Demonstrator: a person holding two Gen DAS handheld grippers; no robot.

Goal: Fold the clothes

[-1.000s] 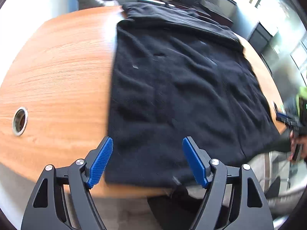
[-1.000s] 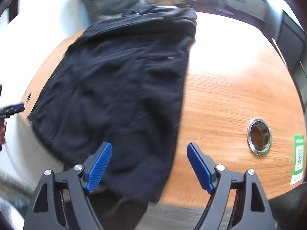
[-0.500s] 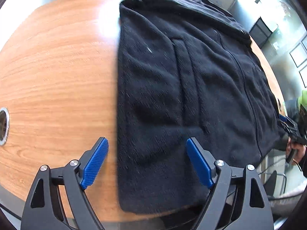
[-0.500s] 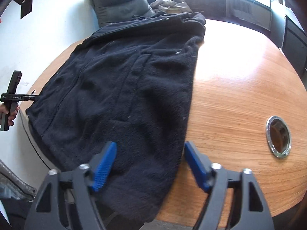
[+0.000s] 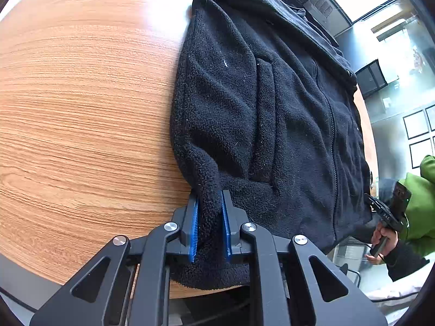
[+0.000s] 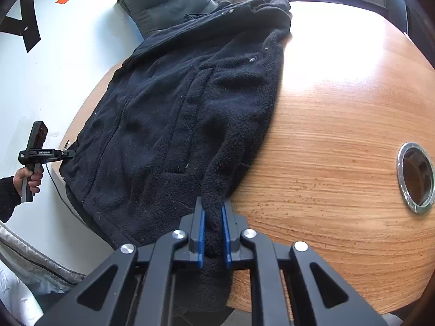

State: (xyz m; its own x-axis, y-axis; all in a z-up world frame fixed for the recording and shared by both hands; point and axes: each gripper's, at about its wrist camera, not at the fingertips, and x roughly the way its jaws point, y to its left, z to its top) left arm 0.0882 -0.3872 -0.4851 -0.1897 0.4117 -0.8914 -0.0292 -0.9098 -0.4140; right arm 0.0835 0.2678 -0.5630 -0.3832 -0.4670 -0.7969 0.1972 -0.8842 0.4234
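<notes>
A black fleece jacket (image 5: 261, 114) lies zipped and face up on the round wooden table (image 5: 81, 114); it also shows in the right wrist view (image 6: 168, 114). My left gripper (image 5: 209, 206) is shut on the jacket's near hem corner at its left edge. My right gripper (image 6: 213, 217) is shut on the hem corner at the jacket's right edge. Both pinched folds bunch up between the blue pads. The right gripper shows from the side in the left wrist view (image 5: 386, 214), and the left gripper in the right wrist view (image 6: 46, 153).
A metal cable grommet (image 6: 416, 176) is set in the table to the right of the jacket. A dark office chair (image 6: 165, 2) stands behind the table. The table's near edge (image 6: 312, 301) runs just under my grippers. A white wall lies to the left.
Both grippers moved forward and down to the jacket's near hem and closed on it, one at each corner. The fleece is now bunched between the pads.
</notes>
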